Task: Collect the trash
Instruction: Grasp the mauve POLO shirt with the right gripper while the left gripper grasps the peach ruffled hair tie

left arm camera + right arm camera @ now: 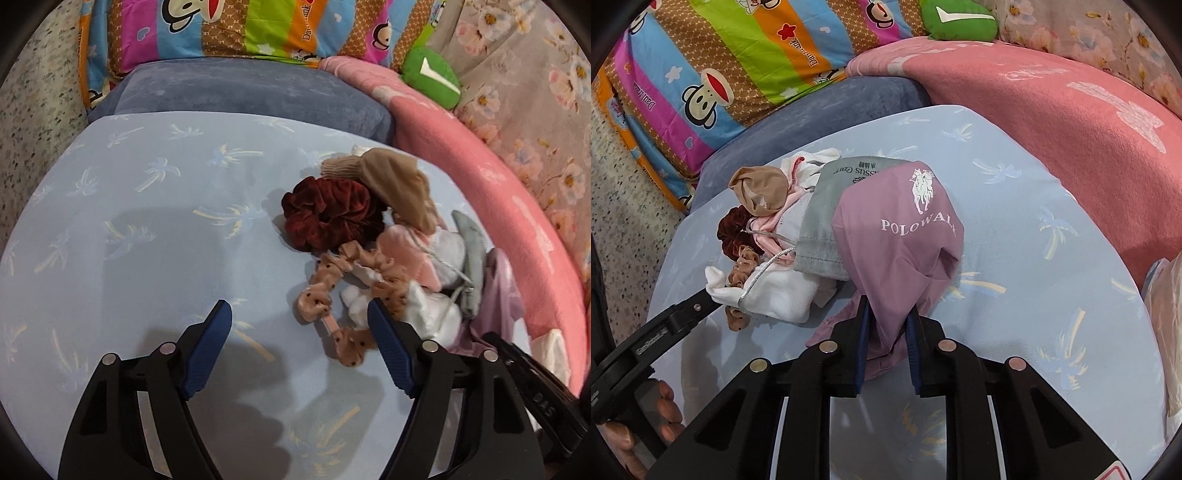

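Observation:
A pile of small items lies on the light blue palm-print sheet (147,229): a dark red velvet scrunchie (328,214), a tan dotted scrunchie (332,291), a beige stocking (395,184), white cloth (436,314), a grey pouch (827,221) and a mauve "POLOWALK" bag (905,236). My left gripper (299,317) is open, just left of the pile, its right finger touching the dotted scrunchie and white cloth. My right gripper (886,325) is shut on the mauve bag's lower edge. The left gripper's finger (683,310) shows in the right wrist view.
A pink blanket (498,177) borders the sheet on the right. A blue-grey cushion (240,92), a striped cartoon quilt (258,26) and a green plush (432,77) lie behind. Speckled floor (33,110) is at left. A plastic bag (1167,314) sits at far right.

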`<state>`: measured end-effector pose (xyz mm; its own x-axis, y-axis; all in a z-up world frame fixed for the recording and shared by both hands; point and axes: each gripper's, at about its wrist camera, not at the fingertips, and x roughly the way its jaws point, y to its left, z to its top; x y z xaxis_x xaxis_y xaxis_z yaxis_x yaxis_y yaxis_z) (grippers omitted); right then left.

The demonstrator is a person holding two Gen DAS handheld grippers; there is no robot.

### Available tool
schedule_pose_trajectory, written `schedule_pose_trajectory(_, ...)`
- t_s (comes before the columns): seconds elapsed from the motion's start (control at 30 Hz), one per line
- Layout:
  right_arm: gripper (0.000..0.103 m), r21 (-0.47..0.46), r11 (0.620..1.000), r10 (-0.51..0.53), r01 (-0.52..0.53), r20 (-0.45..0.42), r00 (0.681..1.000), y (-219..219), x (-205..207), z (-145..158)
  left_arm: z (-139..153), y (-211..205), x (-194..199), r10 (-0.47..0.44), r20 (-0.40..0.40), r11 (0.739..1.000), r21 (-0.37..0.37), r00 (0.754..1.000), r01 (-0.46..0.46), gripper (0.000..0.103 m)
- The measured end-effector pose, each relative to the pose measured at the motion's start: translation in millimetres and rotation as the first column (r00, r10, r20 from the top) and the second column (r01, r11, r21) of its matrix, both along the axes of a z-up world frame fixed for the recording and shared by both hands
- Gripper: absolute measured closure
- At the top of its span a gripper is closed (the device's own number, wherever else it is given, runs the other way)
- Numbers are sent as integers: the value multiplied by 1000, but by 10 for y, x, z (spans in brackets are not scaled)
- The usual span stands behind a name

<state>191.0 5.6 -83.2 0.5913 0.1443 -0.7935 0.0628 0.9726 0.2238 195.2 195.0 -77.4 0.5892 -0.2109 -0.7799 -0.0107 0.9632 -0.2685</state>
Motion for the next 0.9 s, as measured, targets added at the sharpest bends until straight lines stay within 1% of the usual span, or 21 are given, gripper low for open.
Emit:
schedule_pose_trajectory(0.03,85,-1,1000,1,-1,0,1000,6,1,0,-33,-29,44,-6,-14,1000,6,1000,6,41)
schedule_pose_trajectory(0.1,85,-6,1000,7,-7,-1,1000,17,-3,-4,-87,-43,91,-6,-43,1000,5,999,6,48)
schedule_pose_trajectory(0.13,86,-7,1000,8,-8,-2,1000,20,-8,-6,-77,-67,81,-6,-30,1000,20,1000,6,52)
schedule_pose_trajectory(0.17,87,-8,1000,11,-11,-4,1000,22,-15,-11,-78,-90,78,-17,-32,1000,25,999,18,55)
schedule_pose_trajectory(0.2,90,-6,1000,13,-13,-6,1000,20,-24,-16,-78,-102,72,-23,-33,999,31,999,24,63)
schedule_pose_trajectory(0.23,92,-3,1000,15,-15,-7,1000,13,-33,-19,-80,-115,59,-28,-33,999,36,999,29,76)
schedule_pose_trajectory(0.3,95,9,1000,18,-18,-9,1000,2,-61,-19,-86,-107,32,-35,-42,999,24,998,36,90)
schedule_pose_trajectory(0.37,96,15,1000,21,-21,-7,1000,-7,-102,-8,-77,-92,-13,-29,-48,1000,6,998,29,92)
schedule_pose_trajectory(0.5,97,26,1000,16,-16,16,1000,-66,-242,82,0,-84,-182,-8,-34,1000,27,999,9,94)
schedule_pose_trajectory(0.6,98,46,999,5,-6,39,999,-148,-376,184,135,-88,-340,-2,-9,1000,24,1000,3,94)
schedule_pose_trajectory(0.77,98,68,998,-15,9,81,997,-294,-596,381,343,-177,-561,-19,33,999,31,999,18,94)
schedule_pose_trajectory(0.9,98,84,996,-37,27,120,992,-449,-801,576,510,-375,-695,-54,66,998,27,996,53,94)
